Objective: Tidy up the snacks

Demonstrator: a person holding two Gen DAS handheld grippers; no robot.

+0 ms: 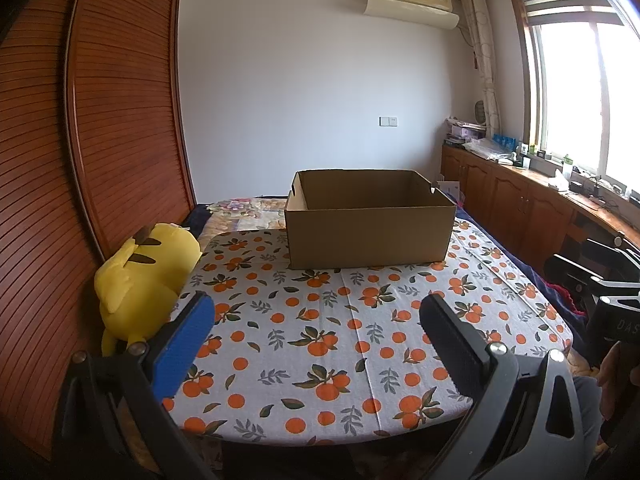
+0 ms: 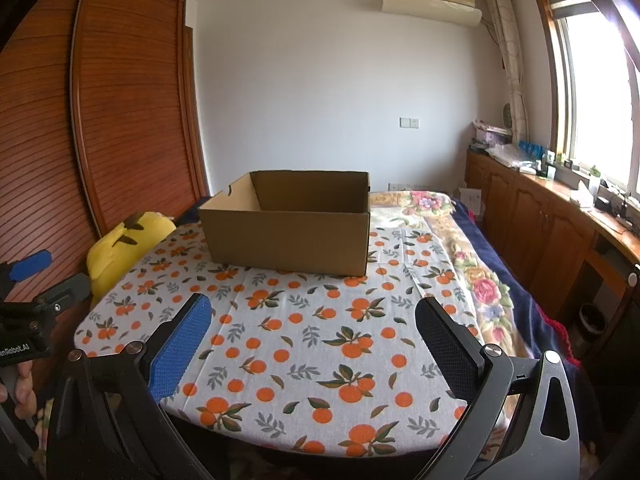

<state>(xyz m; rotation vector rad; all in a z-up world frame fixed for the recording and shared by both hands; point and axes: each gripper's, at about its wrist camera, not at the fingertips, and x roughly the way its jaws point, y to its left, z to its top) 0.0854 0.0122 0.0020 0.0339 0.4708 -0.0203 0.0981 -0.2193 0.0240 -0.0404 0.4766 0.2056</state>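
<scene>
An open cardboard box (image 1: 368, 236) is set at the far edge of a table (image 1: 320, 344) covered with a white cloth printed with oranges and leaves. The box stands upright with its top open; only bare brown walls are seen inside, the floor of it being hidden. No snacks are seen on the cloth.

The left gripper (image 1: 316, 344) is held above the near edge of the table with its jaws spread wide and nothing between them; one pad is blue, the other black. The right gripper (image 2: 314, 340) is held likewise over the near edge, wide apart and empty.

A yellow plush toy (image 1: 140, 280) is wedged at the table's left edge against a slatted wooden wardrobe (image 1: 120, 120). Beyond the far edge a bed with a floral quilt (image 2: 460, 248) is seen. A white wall carries an air conditioner (image 1: 412, 0), and a bright window (image 1: 580, 92) is set above a cluttered row of wooden cabinets (image 1: 520, 204) along the right.
</scene>
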